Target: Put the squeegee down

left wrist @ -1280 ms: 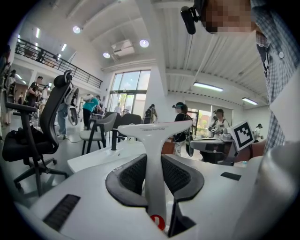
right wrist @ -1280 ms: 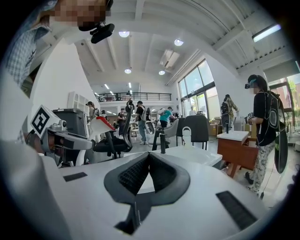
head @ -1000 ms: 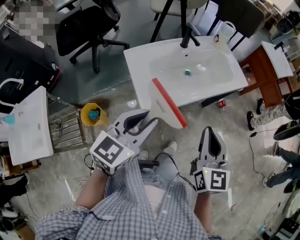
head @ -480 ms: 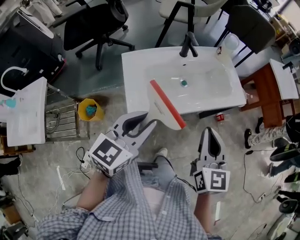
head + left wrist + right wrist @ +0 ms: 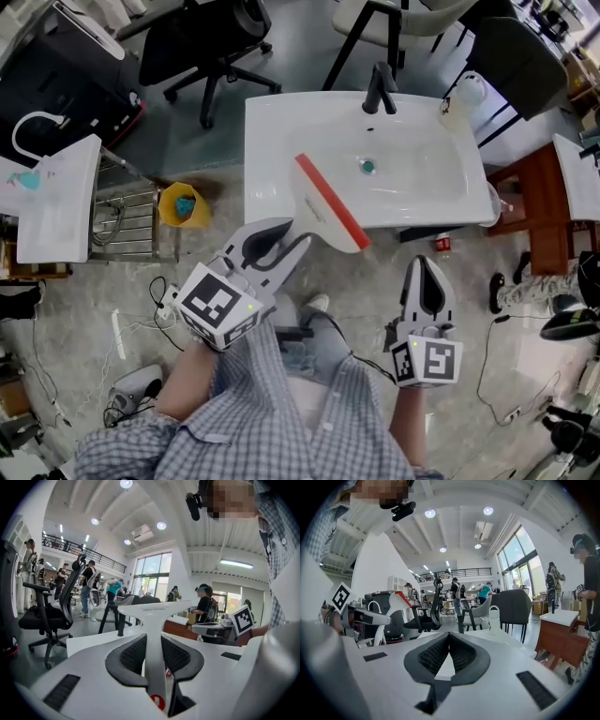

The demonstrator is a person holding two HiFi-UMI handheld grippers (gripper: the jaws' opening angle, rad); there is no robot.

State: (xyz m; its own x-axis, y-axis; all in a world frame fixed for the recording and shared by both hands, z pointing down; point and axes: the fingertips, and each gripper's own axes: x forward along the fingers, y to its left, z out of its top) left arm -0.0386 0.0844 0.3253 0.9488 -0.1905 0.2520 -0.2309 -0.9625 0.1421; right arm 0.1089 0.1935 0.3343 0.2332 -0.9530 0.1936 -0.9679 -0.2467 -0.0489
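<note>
My left gripper is clamped on the squeegee handle, its red-edged blade in the air over the white sink's front left edge; my right gripper is closed, empty, just short of that edge

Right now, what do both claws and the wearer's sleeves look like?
Both are white moulded shells with black ribbed pads inside tapering jaws. The left claw and right claw each carry a cube of black-and-white square markers. A thin dark cable loops by the right one. The sleeves are a blue-grey checked shirt.
</note>
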